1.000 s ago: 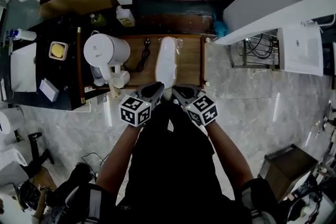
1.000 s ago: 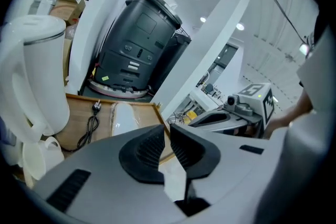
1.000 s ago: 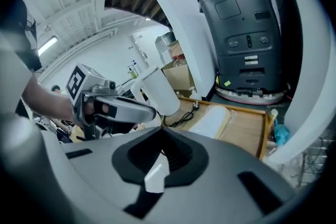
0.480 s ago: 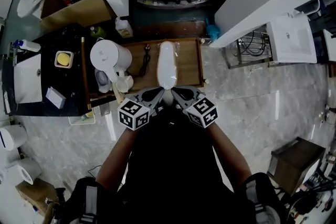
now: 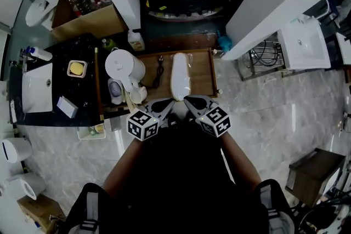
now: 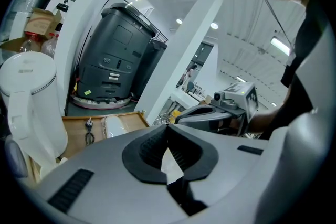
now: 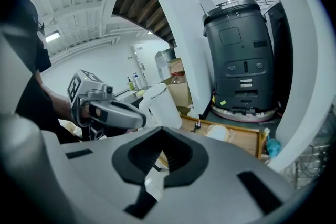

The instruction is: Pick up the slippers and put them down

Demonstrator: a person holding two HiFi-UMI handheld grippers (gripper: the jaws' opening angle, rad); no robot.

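Slipper [image 5: 180,75]: white, plastic-wrapped, flat on tray [image 5: 203,73], upper centre of frame, unmoved since earlier. Left gripper [image 5: 166,103] and right gripper [image 5: 188,100] both closed, empty.

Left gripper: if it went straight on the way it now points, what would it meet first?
Probably the white pillar beyond the wooden tray, passing right of the slippers; depth is unclear.
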